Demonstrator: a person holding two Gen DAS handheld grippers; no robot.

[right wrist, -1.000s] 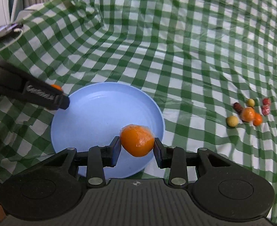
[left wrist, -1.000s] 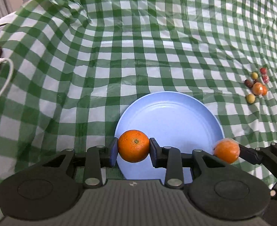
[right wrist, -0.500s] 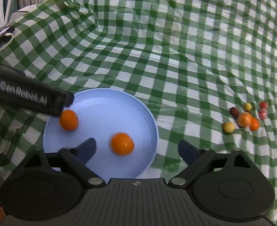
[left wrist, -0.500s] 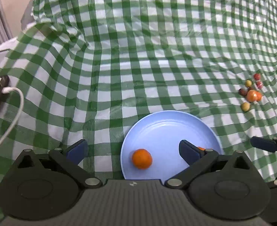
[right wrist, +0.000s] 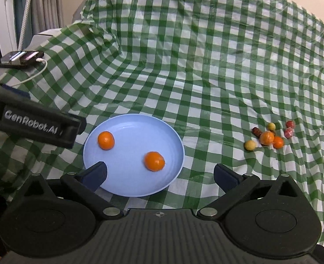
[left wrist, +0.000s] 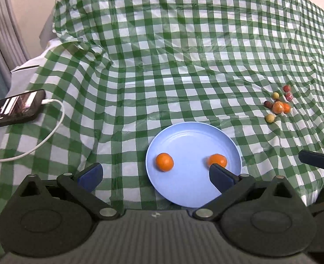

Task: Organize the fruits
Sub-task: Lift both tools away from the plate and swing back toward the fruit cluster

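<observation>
A green-and-white checked cloth [right wrist: 206, 66] covers the whole bench, rumpled into folds at the far left. On it sits a pale blue plate [right wrist: 126, 184], its near rim cut off behind the gripper bodies in both views. Two oranges lie apart on the plate: the left orange [right wrist: 105, 140] near the far-left rim, the right orange [right wrist: 154, 161] nearer the middle; in the left wrist view the second is half hidden behind a finger.

The left gripper [left wrist: 155, 175] has its fingers spread wide with nothing between them, angled down over the plate's left edge. Its arm crosses the right wrist view at the left, reading "GenRobot.AI" in white. The right gripper [right wrist: 159, 173] has just been opening its fingers; they stand wide and hold nothing, tilted down over the plate's near-right rim.

A phone [left wrist: 14, 109] with a white cable [left wrist: 47, 136] rests at the far left edge, its screen unreadable. Well to the right lies a cluster of small fruits [right wrist: 269, 136]: orange, yellow, red and one dark, possibly a date.
</observation>
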